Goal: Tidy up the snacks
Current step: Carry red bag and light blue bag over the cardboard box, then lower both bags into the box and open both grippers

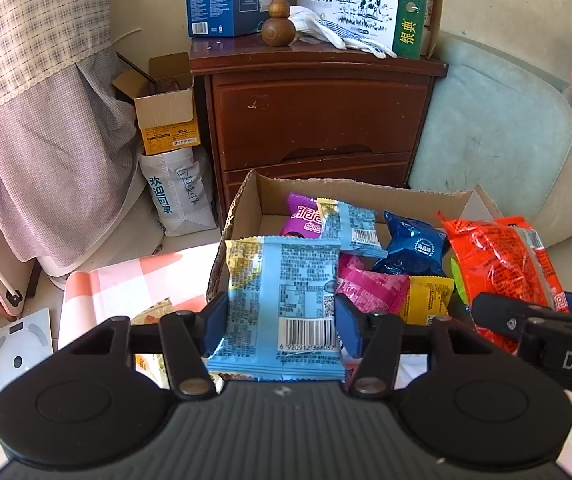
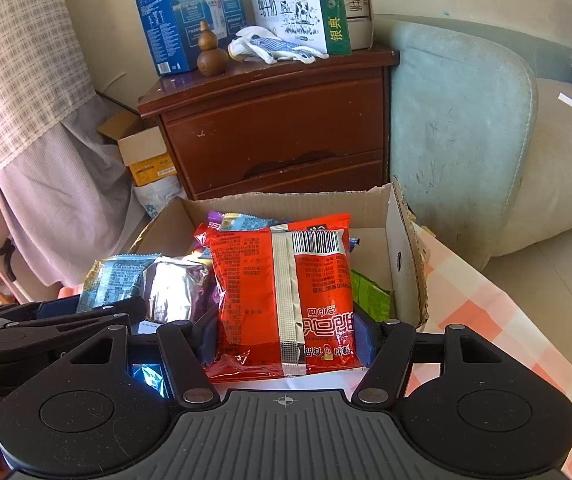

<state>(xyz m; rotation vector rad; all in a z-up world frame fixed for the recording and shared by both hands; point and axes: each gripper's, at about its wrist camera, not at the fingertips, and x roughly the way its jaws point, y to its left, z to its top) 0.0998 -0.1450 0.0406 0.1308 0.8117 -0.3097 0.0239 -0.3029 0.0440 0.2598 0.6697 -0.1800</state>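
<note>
I am gripping a light-blue foil snack packet with a yellow corner (image 1: 282,304) in my left gripper (image 1: 282,316); its blue pads are pressing both side edges, and the packet is standing upright, barcode toward the camera. It is hanging at the near-left edge of the open brown cardboard box (image 1: 242,216), which is sitting on a pink-and-white checked cloth (image 1: 126,284).

My right gripper (image 2: 288,336) is clamping a larger red-orange crinkled snack bag with a silver back seam (image 2: 282,292), held upright over the near side of the same box, its print upside down. In the left view this bag is showing at 3 o'clock.

Inside the box, beyond the blue packet, a purple packet (image 1: 302,216) is lying toward 12 o'clock with a second blue-and-yellow packet (image 1: 350,220) leaning on it. A dark-blue pouch (image 1: 414,248) is sitting toward 2 o'clock, with a magenta packet (image 1: 370,288) and a yellow packet (image 1: 430,296) nearer to me.

Behind the box, at 12 o'clock, a dark wooden nightstand (image 1: 314,116) is carrying a white milk carton case (image 1: 362,4), a blue carton (image 1: 230,0), a wooden gourd (image 1: 278,24) and white gloves (image 1: 338,34).
</note>
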